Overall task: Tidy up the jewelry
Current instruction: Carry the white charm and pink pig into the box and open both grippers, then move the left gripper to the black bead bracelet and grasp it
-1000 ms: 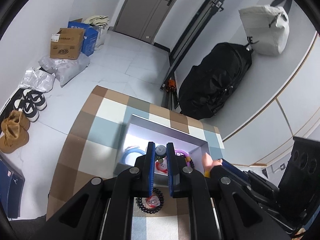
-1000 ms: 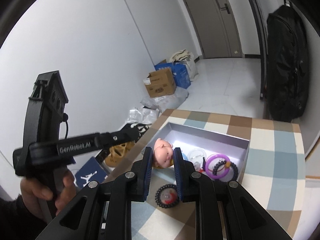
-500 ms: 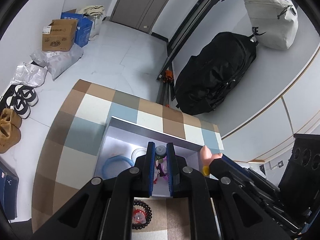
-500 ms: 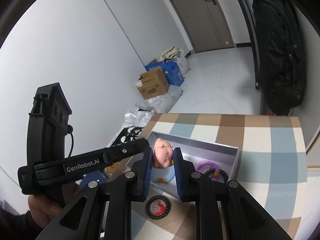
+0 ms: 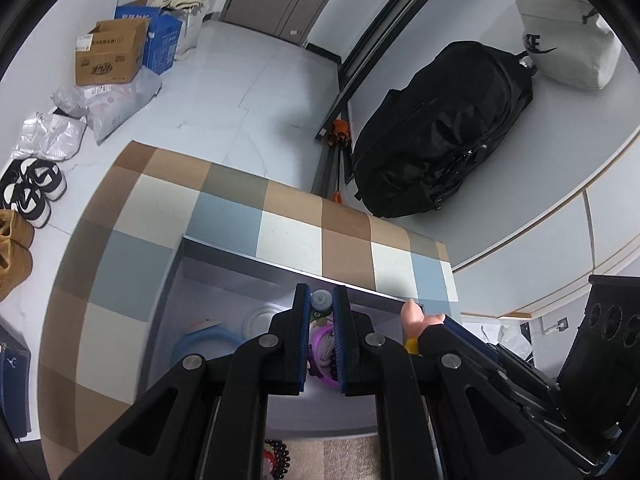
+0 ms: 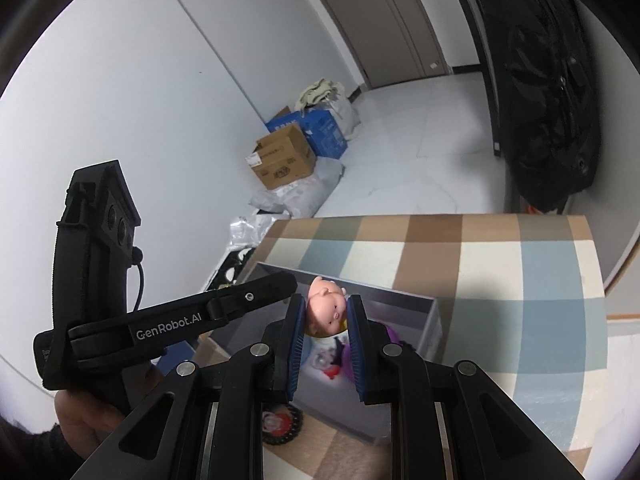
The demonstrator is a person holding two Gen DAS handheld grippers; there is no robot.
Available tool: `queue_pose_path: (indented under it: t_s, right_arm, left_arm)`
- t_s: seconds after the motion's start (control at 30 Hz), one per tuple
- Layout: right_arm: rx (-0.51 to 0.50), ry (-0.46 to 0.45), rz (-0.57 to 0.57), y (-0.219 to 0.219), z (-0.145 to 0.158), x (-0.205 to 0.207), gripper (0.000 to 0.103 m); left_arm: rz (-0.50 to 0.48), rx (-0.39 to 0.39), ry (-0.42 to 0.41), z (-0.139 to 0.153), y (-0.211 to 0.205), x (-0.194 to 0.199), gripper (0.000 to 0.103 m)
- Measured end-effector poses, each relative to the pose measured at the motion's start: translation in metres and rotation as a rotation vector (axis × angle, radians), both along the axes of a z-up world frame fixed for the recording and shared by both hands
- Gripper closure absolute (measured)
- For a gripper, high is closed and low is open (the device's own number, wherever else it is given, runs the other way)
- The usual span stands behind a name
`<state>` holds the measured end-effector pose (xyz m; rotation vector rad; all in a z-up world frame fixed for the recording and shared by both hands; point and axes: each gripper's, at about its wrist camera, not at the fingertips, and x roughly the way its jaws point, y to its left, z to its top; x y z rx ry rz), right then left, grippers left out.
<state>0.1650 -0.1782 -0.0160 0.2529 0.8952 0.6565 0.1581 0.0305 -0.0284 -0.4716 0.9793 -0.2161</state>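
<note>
My left gripper (image 5: 321,304) is shut on a small grey-and-green trinket (image 5: 321,301) and hangs over the open grey box (image 5: 240,258) on the checked table. In the box lie a blue ring (image 5: 200,342), a clear round piece (image 5: 258,320) and a purple bangle (image 5: 320,340). My right gripper (image 6: 327,314) is shut on a pink doll-head charm (image 6: 326,306), also above the box (image 6: 432,320). The charm shows at the right in the left wrist view (image 5: 414,314). A black bead bracelet with a red charm (image 6: 280,424) lies on the table in front of the box; it also shows in the left wrist view (image 5: 276,458).
The checked tablecloth (image 5: 292,236) extends behind and left of the box. On the floor stand cardboard and blue boxes (image 5: 112,56), plastic bags, shoes (image 5: 32,188) and a black backpack (image 5: 440,140). The left gripper's body (image 6: 120,320) sits close left of my right gripper.
Both grippers have moved forward over the box while still holding their pieces. The bead bracelet has slipped to the bottom edge of both views.
</note>
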Motion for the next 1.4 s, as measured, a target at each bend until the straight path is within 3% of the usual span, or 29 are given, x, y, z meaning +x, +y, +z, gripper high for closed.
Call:
queue_pose_path:
  t_s: [0.33,0.4,0.47,0.53,0.63,0.87,1.03,1.17,1.4]
  right_arm:
    - [0.057,0.054,-0.025,-0.011,-0.011,0.011,0.081]
    - [0.058,0.048,-0.032,-0.012,-0.009,0.011,0.081]
    - [0.066,0.038,-0.043,-0.014,-0.006,0.011,0.079]
    - [0.062,0.034,-0.059,-0.017,-0.006,0.01,0.062]
    - [0.078,0.051,-0.092,-0.024,-0.008,0.01,0.04]
    - [0.073,0.062,-0.119,-0.034,-0.007,0.007,0.033]
    - [0.059,0.047,-0.107,-0.032,-0.004,0.001,0.025]
    - [0.043,0.036,-0.093,-0.029,-0.003,-0.006,0.02]
    - [0.011,0.002,-0.072,-0.024,0.002,-0.02,0.012]
  left_arm:
    - [-0.02,-0.003,0.037,-0.009,-0.009,0.009,0.095]
    - [-0.032,-0.037,0.038,-0.009,-0.008,0.011,0.085]
    - [-0.031,-0.052,0.031,-0.006,-0.008,0.01,0.062]
    - [-0.031,-0.062,0.012,-0.003,-0.008,0.006,0.056]
    - [-0.036,-0.066,0.017,-0.002,-0.01,0.006,0.055]
    - [-0.044,-0.064,0.021,0.002,-0.01,0.001,0.055]
    - [-0.039,-0.017,-0.003,0.008,-0.011,-0.01,0.053]
    - [-0.046,0.027,-0.027,0.013,-0.012,-0.019,0.043]
    - [-0.018,0.055,-0.065,0.018,-0.003,-0.038,0.036]
